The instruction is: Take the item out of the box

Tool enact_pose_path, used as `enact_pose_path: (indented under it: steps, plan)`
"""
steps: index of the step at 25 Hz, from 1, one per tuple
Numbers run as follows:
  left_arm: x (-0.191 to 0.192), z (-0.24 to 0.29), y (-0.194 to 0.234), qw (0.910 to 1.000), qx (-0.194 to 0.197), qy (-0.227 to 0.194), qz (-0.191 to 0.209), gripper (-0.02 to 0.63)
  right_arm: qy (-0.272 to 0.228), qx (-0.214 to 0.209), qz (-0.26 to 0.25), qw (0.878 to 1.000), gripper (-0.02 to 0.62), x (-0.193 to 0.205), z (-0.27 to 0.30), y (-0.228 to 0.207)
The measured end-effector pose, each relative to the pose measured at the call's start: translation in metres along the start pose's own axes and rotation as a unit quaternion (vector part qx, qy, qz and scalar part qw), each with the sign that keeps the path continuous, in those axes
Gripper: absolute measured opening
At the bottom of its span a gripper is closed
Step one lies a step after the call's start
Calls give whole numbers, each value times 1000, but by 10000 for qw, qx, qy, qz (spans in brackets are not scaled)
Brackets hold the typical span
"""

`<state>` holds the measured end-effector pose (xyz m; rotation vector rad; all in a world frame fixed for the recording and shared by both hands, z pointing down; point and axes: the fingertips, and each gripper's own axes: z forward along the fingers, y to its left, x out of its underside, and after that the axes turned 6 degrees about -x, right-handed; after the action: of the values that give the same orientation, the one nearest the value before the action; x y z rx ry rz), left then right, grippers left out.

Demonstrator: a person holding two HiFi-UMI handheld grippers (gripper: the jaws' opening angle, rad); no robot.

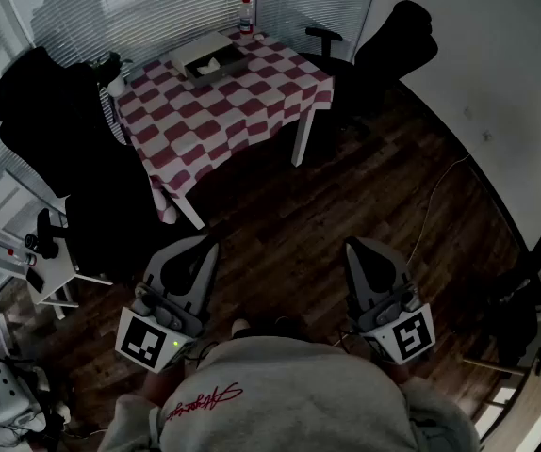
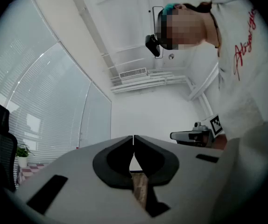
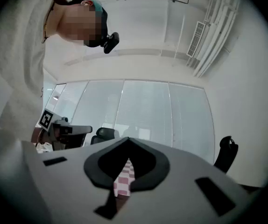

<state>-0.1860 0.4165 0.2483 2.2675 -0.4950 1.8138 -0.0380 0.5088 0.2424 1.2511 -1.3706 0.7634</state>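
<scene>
The left gripper (image 1: 201, 254) and right gripper (image 1: 363, 252) are being held near the body, jaws clenched on nothing. The box (image 1: 195, 56) is being borne by the far checkered surface (image 1: 252, 102), well apart; its pale item (image 1: 210, 65) (likely light, soft) is being judged best pinched at its top.

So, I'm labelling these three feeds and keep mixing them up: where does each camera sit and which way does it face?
Head view: on the person's head, steeply down at floor and checkered table; shows sweatshirt, left gripper, right gripper.
Left gripper view: on that gripper, tilted up toward blinds; shows its shut jaws, the sweatshirt.
Right gripper view: on that gripper, tilted up toward blinds; shows its shut jaws.
Shared: each gripper view catches the other gripper.
</scene>
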Motion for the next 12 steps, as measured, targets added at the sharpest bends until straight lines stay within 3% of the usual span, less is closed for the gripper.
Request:
enact_pose_path:
  steps: [3, 12]
  plan:
    - [-1, 0, 0, 10000, -3, -12, -3, 18, 194, 30, 155, 9997, 9, 7, -3, 2]
    - [-2, -5, -4, 10000, -22, 9, 16, 18, 50, 69, 111, 9999, 9, 4, -9, 4]
